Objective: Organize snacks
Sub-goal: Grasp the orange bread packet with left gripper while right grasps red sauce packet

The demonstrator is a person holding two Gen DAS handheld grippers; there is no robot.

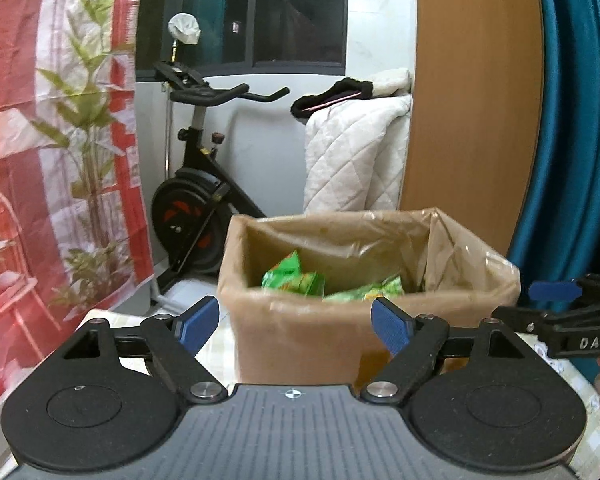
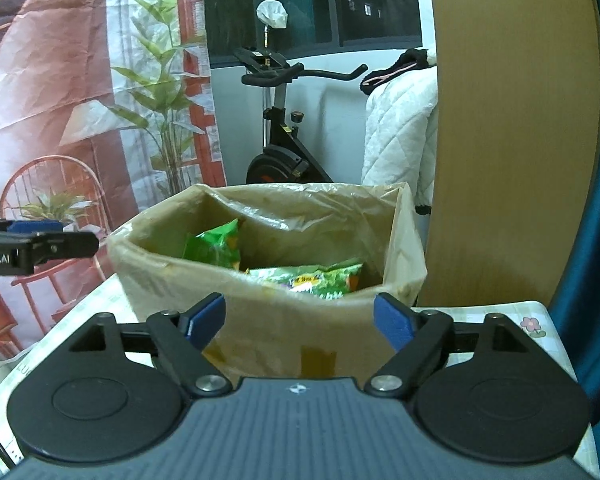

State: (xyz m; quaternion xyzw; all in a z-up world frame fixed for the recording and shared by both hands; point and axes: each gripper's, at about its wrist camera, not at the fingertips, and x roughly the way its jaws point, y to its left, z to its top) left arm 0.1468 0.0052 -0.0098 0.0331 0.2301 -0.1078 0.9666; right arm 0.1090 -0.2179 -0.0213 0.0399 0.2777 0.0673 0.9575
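A brown cardboard box lined with clear plastic stands on the table, also in the right wrist view. Green snack packets lie inside it; the right wrist view shows them too. My left gripper is open and empty, just in front of the box's near wall. My right gripper is open and empty, also just in front of the box. The right gripper shows at the right edge of the left wrist view; the left gripper shows at the left edge of the right wrist view.
The table has a pale checked cloth with flowers. Behind the box stand an exercise bike, a white quilt and a wooden panel. A printed backdrop hangs at the left, a teal curtain at the right.
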